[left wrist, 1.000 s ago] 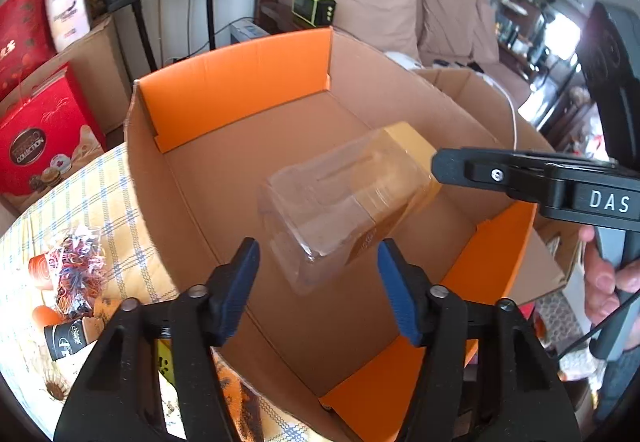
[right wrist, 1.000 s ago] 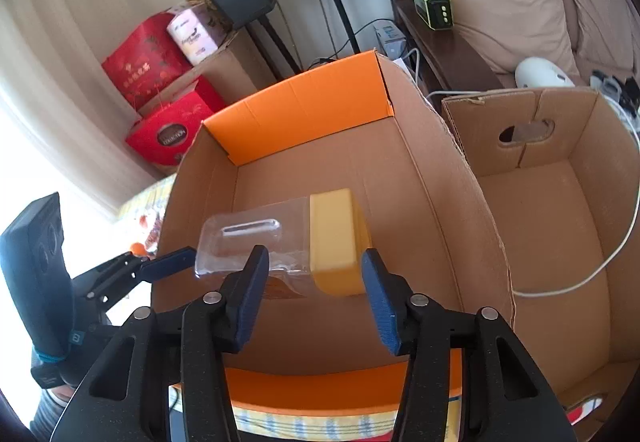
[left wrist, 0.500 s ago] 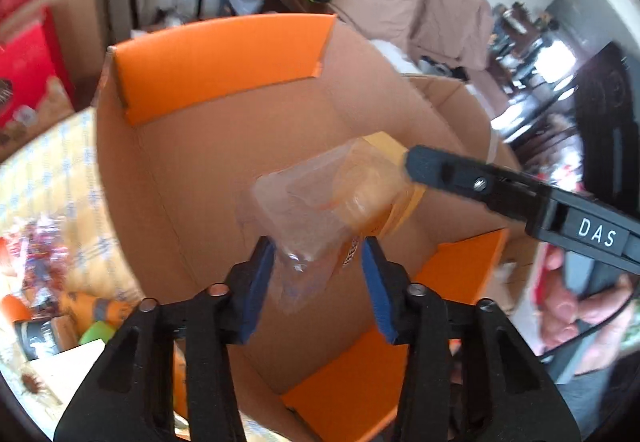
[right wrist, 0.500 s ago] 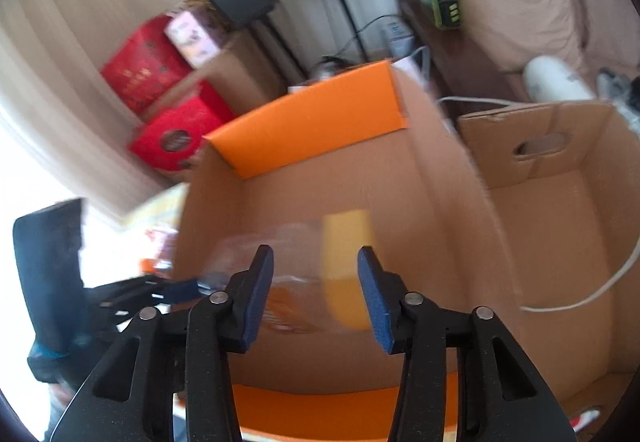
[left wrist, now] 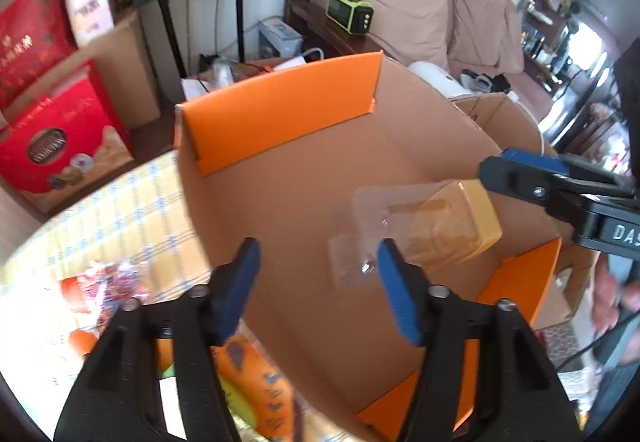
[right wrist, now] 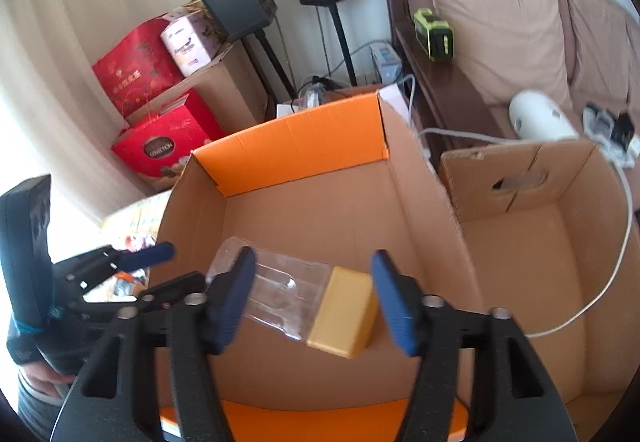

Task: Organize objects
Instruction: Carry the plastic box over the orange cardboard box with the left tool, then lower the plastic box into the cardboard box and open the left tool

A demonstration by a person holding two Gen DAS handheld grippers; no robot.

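Both tongs have just been opening and now stand wide. My left gripper (left wrist: 316, 262) has nothing between its pads; my right gripper (right wrist: 312, 278) straddles the clear package with yellow box (right wrist: 308, 298) without pressing it. It lies inside the orange-flapped carton (right wrist: 304, 150), low and near my side, apparently released; whether it rests flat on the floor I can't tell. To finish cleanly I'd lift both grippers straight up, no sideways drag on the plastic. In the right wrist view its long axis runs 10 to 4 o'clock, yellow end toward 4, clear hang-tab toward 10. Second carton (right wrist: 560, 242) sits at 3 o'clock.
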